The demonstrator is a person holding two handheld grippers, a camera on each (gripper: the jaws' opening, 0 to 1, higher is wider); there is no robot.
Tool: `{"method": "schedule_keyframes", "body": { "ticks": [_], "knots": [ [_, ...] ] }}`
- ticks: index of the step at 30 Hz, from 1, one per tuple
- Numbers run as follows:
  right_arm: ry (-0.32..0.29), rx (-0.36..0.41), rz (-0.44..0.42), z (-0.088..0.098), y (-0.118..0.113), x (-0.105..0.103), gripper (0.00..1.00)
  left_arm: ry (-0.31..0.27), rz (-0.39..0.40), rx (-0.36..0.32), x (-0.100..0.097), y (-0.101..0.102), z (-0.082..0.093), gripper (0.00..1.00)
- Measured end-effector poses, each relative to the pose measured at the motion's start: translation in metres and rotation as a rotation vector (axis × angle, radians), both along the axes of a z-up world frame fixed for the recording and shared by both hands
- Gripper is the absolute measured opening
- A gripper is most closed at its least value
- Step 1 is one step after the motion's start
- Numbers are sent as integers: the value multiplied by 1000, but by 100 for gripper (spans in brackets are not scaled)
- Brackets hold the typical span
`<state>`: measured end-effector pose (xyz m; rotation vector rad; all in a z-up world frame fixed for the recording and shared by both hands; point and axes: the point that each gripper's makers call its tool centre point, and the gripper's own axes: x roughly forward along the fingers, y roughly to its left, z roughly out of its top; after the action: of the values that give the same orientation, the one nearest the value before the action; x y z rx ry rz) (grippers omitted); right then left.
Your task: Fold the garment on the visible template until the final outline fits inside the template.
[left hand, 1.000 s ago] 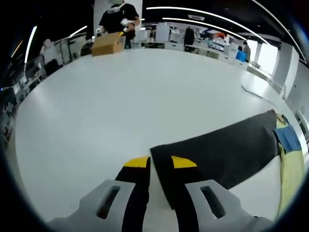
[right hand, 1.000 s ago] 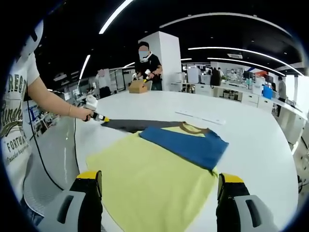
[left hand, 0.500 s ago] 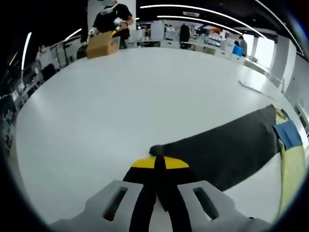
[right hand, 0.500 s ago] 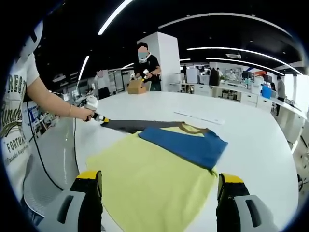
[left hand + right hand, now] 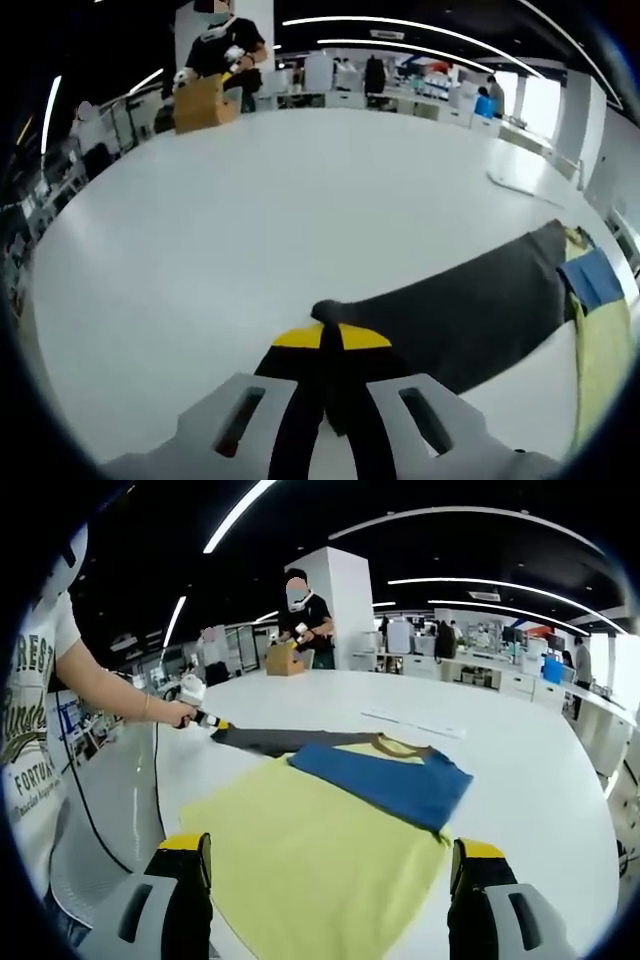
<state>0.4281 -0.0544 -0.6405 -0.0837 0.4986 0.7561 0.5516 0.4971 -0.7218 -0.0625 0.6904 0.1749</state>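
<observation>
Left gripper (image 5: pixel 322 336), clenched on the dark grey sleeve (image 5: pixel 470 310) of the yellow-and-blue T-shirt (image 5: pixel 330 850), may lose that thin pinch; right gripper (image 5: pixel 330 865) gapes idle.

This is a large open-plan office or lab floor: long strip lights (image 5: pixel 455 581) run across a dark ceiling, rows of desks (image 5: pixel 500 675) with equipment fill the far side, and a broad white table (image 5: pixel 250 200) takes up the foreground. A person (image 5: pixel 305 615) stands behind a cardboard box (image 5: pixel 198 102) (contents hidden).
</observation>
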Motion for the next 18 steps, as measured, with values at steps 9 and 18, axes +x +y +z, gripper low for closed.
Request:
{"method": "schedule_keyframes", "body": {
  "ticks": [9,18],
  "knots": [
    [-3,4,7,0,0,0,99,-31,-18,-11,4,-12,15,0],
    [-9,8,23,1,2,-1,99,-68,-57,-43,11,-32,32,0]
  ]
}}
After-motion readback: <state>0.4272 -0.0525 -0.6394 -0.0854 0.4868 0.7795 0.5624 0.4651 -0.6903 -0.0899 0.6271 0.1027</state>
